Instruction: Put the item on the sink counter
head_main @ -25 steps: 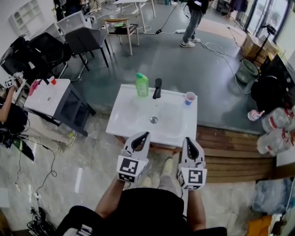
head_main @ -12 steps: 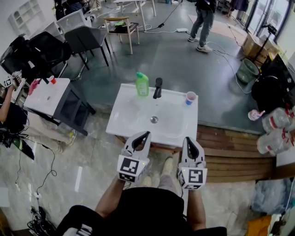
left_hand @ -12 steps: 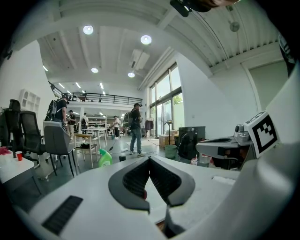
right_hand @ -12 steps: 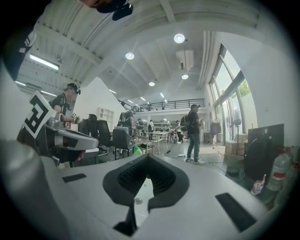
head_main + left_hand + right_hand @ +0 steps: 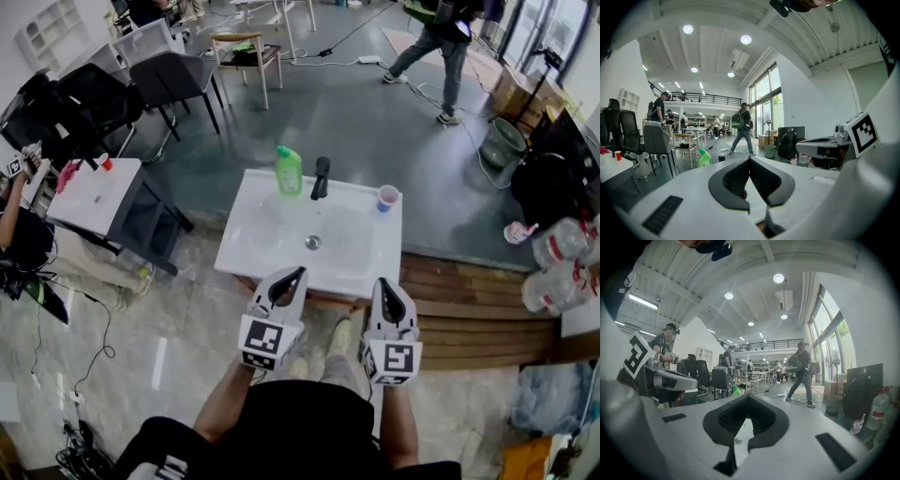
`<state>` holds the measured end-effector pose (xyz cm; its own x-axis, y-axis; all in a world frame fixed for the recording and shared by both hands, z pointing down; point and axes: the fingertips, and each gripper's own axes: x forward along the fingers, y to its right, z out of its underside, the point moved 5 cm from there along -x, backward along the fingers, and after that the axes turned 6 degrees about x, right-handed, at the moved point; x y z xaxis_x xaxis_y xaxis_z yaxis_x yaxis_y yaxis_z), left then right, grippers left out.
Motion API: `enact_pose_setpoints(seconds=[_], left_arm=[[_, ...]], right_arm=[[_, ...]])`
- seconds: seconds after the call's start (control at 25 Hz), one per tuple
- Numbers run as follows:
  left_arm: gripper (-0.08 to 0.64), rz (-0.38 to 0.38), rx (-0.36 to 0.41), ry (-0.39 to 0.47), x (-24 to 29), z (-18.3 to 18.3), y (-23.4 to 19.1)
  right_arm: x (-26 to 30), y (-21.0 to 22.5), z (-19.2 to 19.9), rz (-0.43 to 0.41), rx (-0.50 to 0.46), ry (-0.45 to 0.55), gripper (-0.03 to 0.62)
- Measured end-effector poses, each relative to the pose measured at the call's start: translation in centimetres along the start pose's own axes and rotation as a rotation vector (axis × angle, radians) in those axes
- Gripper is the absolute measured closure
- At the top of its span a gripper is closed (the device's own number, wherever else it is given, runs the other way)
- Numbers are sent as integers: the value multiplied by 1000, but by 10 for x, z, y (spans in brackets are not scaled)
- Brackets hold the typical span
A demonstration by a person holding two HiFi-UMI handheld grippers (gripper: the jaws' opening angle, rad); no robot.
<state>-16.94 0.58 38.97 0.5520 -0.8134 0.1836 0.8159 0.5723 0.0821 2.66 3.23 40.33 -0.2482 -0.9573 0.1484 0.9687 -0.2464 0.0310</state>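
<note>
Head view, left to right. A small table [image 5: 94, 197] stands well left of centre, with a red cup [image 5: 109, 164] near its far edge. At centre is the white table [image 5: 246, 258] with a basin and a drain [image 5: 312, 243].

A green bottle [image 5: 289, 172] stands upright at the table's far edge, just left of the black faucet [image 5: 321, 178]. Its label is too small to read.

The left gripper [image 5: 296, 274] hangs over the table's near edge. Its jaws are pressed together with nothing between them. Its cube [image 5: 265, 342] bears a black-and-white square marker and no legible words.

The right gripper [image 5: 382, 283] sits over the same near edge, beside the left. Its jaws meet at the tips and hold nothing.

A pink cup [image 5: 387, 198] stands upright at the table's far right corner. Bottle and cup are both on the table, and which of them is the task's item cannot be told.

Further right, a person [image 5: 441, 37] walks across the grey floor beyond the table. A green bin [image 5: 503, 143] and clear jugs [image 5: 562, 262] stand at the right margin.
</note>
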Motion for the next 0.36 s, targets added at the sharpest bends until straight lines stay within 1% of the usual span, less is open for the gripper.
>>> enact_pose_setpoints(seconds=[0.16, 0.36], left_arm=[[557, 1, 0, 0, 1, 0, 0], [557, 3, 4, 0, 1, -4, -2]], right_arm=[[2, -1, -8, 7, 2, 22, 594], [1, 0, -4, 4, 0, -5, 594]])
